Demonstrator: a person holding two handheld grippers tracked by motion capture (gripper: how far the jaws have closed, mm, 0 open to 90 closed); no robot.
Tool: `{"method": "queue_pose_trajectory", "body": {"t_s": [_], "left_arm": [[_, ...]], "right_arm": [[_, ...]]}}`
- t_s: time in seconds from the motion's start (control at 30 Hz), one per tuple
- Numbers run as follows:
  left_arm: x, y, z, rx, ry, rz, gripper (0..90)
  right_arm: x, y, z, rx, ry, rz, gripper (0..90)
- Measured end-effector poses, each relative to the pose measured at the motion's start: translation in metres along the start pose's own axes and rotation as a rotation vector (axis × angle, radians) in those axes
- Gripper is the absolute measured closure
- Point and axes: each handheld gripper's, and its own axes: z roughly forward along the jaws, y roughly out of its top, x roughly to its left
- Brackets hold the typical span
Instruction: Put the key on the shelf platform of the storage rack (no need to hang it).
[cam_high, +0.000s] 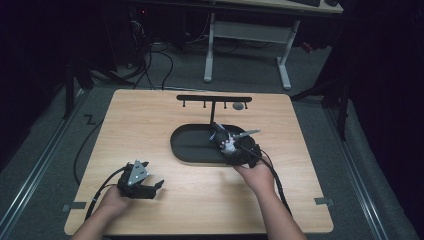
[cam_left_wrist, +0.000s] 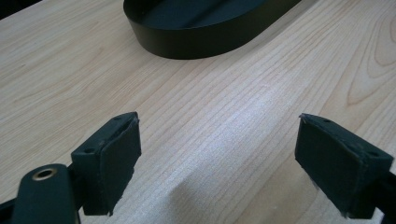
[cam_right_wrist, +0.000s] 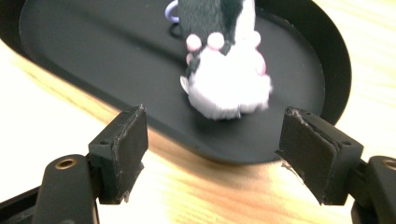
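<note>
On wooden table (cam_high: 150, 130), black oval tray (cam_high: 187, 145) sits mid-table w/ a black-and-white plush toy (cam_right_wrist: 229, 79) lying in its right end, pink bits on it; no readable label or writing anywhere. Right gripper (cam_right_wrist: 212, 154) sits at tray's near rim just short of toy, jaws wide apart, holding nothing. Left gripper (cam_left_wrist: 217, 163) rests low over bare wood near front-left, well apart from tray, jaws also spread wide, empty.

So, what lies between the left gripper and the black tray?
Only bare wood. In the left gripper view, the left gripper stands open over the table, and nothing lies on the stretch up to the tray.
</note>
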Motion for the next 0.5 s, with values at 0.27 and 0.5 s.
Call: {"method": "queue_pose_trajectory", "body": {"t_s": [0.27, 0.5], "left_arm": [[0.000, 0.000, 0.000, 0.001, 0.002, 0.001, 15.3], [-0.001, 0.000, 0.000, 0.003, 0.005, 0.002, 15.3]], "right_arm": [[0.004, -0.025, -0.008, -0.039, -0.020, 0.002, 23.2], [0.005, -0.050, -0.014, -0.087, -0.030, -0.005, 18.3]]}}
